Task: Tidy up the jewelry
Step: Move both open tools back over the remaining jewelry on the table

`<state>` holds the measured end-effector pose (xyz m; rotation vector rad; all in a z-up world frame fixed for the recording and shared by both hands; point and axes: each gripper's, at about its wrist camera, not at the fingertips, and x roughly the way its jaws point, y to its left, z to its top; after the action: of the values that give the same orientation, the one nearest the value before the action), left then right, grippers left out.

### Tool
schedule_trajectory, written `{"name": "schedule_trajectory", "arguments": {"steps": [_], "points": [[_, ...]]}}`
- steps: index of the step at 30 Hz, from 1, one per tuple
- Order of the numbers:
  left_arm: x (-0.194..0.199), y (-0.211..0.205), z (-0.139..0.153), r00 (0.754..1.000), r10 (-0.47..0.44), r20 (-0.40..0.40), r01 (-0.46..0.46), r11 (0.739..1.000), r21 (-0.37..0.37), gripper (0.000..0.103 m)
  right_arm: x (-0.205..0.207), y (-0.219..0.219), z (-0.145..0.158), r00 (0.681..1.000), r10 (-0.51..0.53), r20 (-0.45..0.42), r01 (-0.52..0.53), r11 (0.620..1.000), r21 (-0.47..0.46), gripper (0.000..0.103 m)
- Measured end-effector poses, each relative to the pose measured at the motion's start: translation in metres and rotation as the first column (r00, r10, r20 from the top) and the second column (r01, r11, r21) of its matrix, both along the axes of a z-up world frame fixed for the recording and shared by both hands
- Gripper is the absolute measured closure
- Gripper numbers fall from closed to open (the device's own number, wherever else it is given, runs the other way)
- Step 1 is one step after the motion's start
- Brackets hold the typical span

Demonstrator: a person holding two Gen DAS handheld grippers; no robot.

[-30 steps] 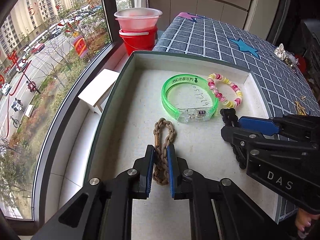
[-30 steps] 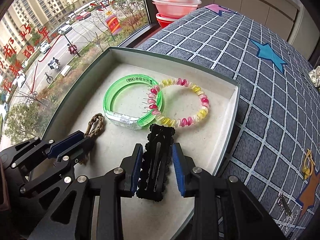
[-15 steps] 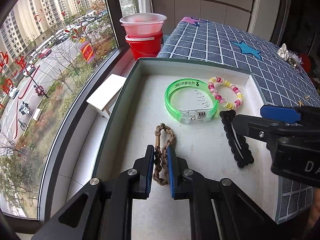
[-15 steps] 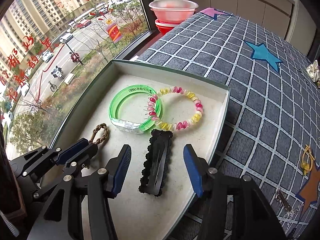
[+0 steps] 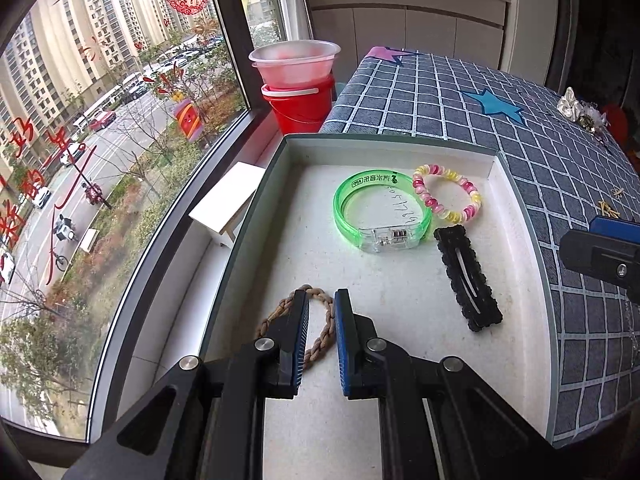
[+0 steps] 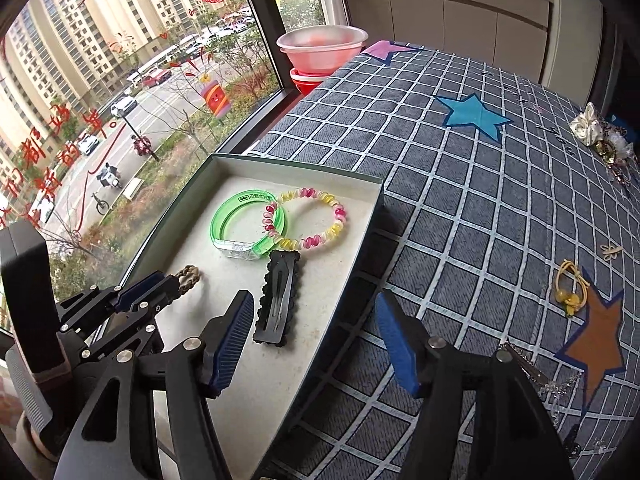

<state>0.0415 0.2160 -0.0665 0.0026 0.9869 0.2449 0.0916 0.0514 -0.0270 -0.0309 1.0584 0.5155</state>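
Looking along the left gripper, its jaws are sitting narrow around one strand of the braided brown band at six o'clock in the tray; whether they are pinching it I cannot tell. From the right wrist, the right gripper is opening wide, empty, above the black hair clip lying at its eleven o'clock, beside the green bangle and beaded bracelet.

The tabletop, draped in grey grid-checked cloth with stars, carries a shallow green-rimmed tray at nine o'clock and a yellow hair tie at three.
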Motion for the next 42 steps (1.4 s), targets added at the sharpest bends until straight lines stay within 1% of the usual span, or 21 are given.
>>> {"name": "schedule_trajectory", "arguments": {"steps": [3, 4, 5, 7, 8, 9, 10, 11, 15, 21, 24, 27, 31, 35, 38, 42], "points": [[-0.001, -0.001, 0.002, 1.0, 0.002, 0.002, -0.002, 1.0, -0.005, 0.081, -0.006, -0.011, 0.003, 1.0, -0.018, 0.007, 0.018, 1.0, 0.009, 0.033], [-0.001, -0.003, 0.002, 1.0, 0.002, 0.002, -0.002, 1.0, -0.005, 0.05, -0.008, -0.015, 0.004, 1.0, -0.023, 0.009, 0.023, 1.0, 0.01, 0.033], [-0.002, -0.003, 0.004, 1.0, 0.008, 0.006, -0.008, 1.0, -0.003, 0.0, -0.008, -0.018, 0.004, 1.0, -0.028, 0.009, 0.028, 1.0, 0.012, 0.032], [-0.006, -0.006, 0.01, 0.998, 0.019, 0.059, -0.02, 0.999, 0.027, 0.0, -0.013, -0.026, 0.005, 0.999, -0.038, 0.012, 0.038, 0.999, 0.018, 0.031], [-0.006, -0.008, 0.011, 0.998, 0.007, 0.058, -0.009, 0.999, 0.034, 0.0, -0.014, -0.03, 0.005, 0.999, -0.042, 0.014, 0.042, 0.999, 0.019, 0.031], [-0.004, -0.01, 0.012, 0.998, 0.0, 0.056, -0.001, 1.0, 0.03, 0.0, -0.016, -0.034, 0.006, 0.999, -0.047, 0.018, 0.047, 0.999, 0.019, 0.029], [-0.004, -0.011, 0.012, 0.999, -0.001, 0.053, 0.0, 1.0, 0.027, 0.0, -0.018, -0.039, 0.006, 0.998, -0.053, 0.021, 0.053, 0.998, 0.023, 0.022], [-0.003, -0.013, 0.012, 0.999, -0.003, 0.052, 0.002, 1.0, 0.026, 0.0, -0.019, -0.044, 0.007, 0.998, -0.06, 0.023, 0.06, 0.998, 0.029, 0.021], [-0.004, -0.027, 0.017, 0.998, -0.033, 0.059, 0.03, 0.999, 0.041, 0.0, -0.023, -0.068, 0.007, 0.994, -0.103, 0.018, 0.103, 0.994, 0.048, 0.02], [-0.004, -0.069, 0.031, 0.989, -0.127, 0.078, 0.121, 0.99, 0.076, 0.0, -0.029, -0.114, -0.003, 0.981, -0.193, -0.02, 0.194, 0.978, 0.079, 0.019], [0.0, -0.095, 0.035, 0.979, -0.188, 0.078, 0.183, 0.981, 0.067, 0.0, -0.035, -0.138, -0.009, 0.973, -0.23, -0.033, 0.232, 0.969, 0.08, 0.019], [0.005, -0.12, 0.034, 0.969, -0.241, 0.052, 0.24, 0.971, 0.023, 0.0, -0.044, -0.164, -0.015, 0.96, -0.278, -0.033, 0.279, 0.958, 0.066, 0.019], [0.009, -0.156, 0.029, 0.949, -0.314, 0.015, 0.314, 0.949, -0.003, 0.0, -0.054, -0.205, -0.022, 0.932, -0.359, -0.044, 0.361, 0.931, 0.051, 0.019], [0.013, -0.188, 0.029, 0.929, -0.371, 0.0, 0.371, 0.929, 0.003, 0.0, -0.064, -0.249, -0.029, 0.892, -0.448, -0.055, 0.45, 0.892, 0.034, 0.019], [0.021, -0.206, 0.031, 0.919, -0.393, -0.004, 0.393, 0.919, 0.002, 0.0, -0.073, -0.279, -0.032, 0.858, -0.51, -0.056, 0.512, 0.859, 0.023, 0.019], [0.039, -0.224, 0.03, 0.914, -0.405, -0.017, 0.405, 0.914, -0.016, 0.0, -0.084, -0.313, -0.037, 0.814, -0.578, -0.047, 0.579, 0.815, -0.005, 0.019]]}}
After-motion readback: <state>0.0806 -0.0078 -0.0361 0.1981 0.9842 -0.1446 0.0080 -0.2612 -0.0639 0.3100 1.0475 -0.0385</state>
